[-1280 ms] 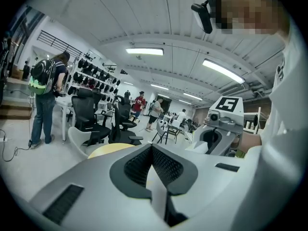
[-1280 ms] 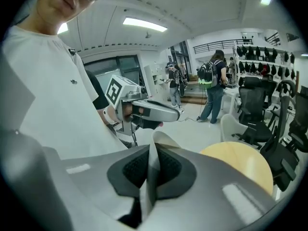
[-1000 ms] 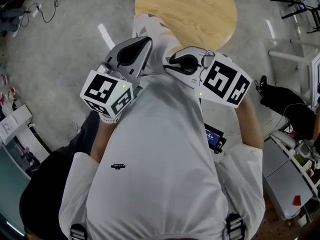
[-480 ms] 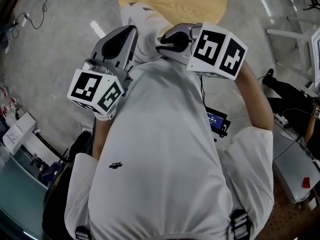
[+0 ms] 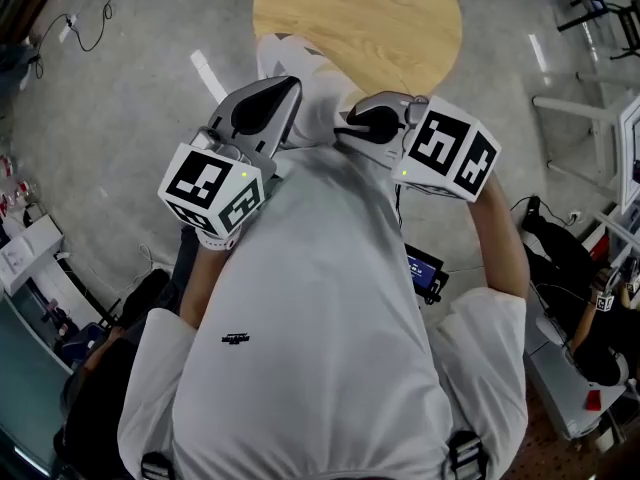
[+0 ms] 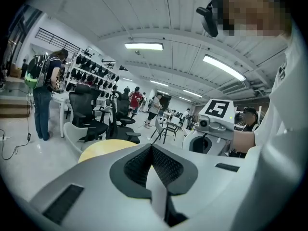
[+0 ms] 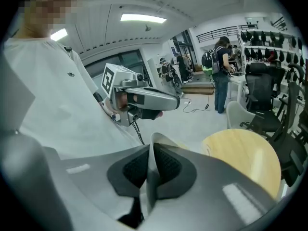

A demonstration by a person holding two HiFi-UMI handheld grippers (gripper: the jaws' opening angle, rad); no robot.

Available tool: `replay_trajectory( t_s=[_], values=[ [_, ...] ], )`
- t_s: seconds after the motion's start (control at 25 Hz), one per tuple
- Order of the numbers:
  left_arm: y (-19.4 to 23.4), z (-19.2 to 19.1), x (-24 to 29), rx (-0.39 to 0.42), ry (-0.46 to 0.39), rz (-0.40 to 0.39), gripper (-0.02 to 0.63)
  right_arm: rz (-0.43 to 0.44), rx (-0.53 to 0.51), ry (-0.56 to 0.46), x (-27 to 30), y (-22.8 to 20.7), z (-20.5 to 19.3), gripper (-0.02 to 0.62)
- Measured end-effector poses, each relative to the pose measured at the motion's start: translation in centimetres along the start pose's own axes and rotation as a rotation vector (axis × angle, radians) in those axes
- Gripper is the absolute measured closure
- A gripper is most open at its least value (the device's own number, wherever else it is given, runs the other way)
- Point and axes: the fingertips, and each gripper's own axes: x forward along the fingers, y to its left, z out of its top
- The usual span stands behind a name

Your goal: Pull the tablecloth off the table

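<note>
We clench the tablecloth (image 5: pixel 312 103) in left gripper (image 5: pixel 285 88) and right gripper (image 5: pixel 348 128) jaws. The counter (image 5: pixel 370 18) beyond looks bare, so next we carry it clear.

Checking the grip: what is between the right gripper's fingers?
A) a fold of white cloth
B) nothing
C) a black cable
A: its own view shows the right gripper shut on a fold of white cloth.

The left gripper's (image 6: pixel 152 153) black ribbed fingers (image 6: pixel 137 165) press together on a thin fold of white tablecloth (image 6: pixel 155 189). Beyond stands a round pale wooden table (image 6: pixel 101 150), with black office chairs (image 6: pixel 84 112) and a person wearing a green backpack (image 6: pixel 43 95) behind.
</note>
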Motion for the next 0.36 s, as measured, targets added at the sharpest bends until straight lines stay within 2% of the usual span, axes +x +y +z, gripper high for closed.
replay_trajectory(
  t_s=[0.36],
  values=[
    [0.0, -0.1, 0.1, -0.013, 0.009, 0.004, 0.598, -0.013, 0.006, 0.006, -1.0, -0.4, -0.8, 0.581]
  ],
)
